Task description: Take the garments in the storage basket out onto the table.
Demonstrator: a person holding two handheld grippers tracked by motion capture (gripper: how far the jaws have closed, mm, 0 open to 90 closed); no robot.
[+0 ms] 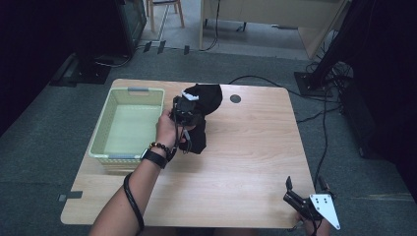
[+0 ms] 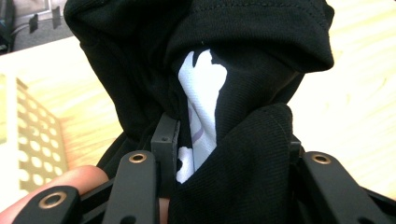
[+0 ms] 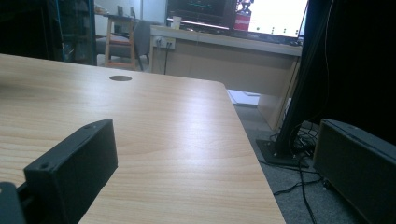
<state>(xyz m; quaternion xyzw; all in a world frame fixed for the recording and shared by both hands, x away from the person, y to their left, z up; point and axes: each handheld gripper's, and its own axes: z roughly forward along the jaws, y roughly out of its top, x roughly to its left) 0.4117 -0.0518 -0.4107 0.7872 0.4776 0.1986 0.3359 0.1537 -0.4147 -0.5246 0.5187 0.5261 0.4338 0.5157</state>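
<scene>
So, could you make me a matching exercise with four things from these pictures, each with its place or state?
Things:
1. black cloth
2. basket
3. left hand-held gripper
4. right hand-held gripper

Places or states:
A. at the table's near right corner, holding nothing
B. empty, at the table's left
C. shut on the cloth
D. bunched, with a white print, lifted beside the basket

Pairs: 1-D, 2-B, 3-C, 4-A

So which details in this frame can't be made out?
- Left gripper: right-hand pad buried in the black cotton garment with white print, left gripper view.
- The print's design: folds hide most of it.
- Right gripper: second jaw cut off in the right gripper view.
- Pale green plastic basket: near wall behind the forearm, high view.
</scene>
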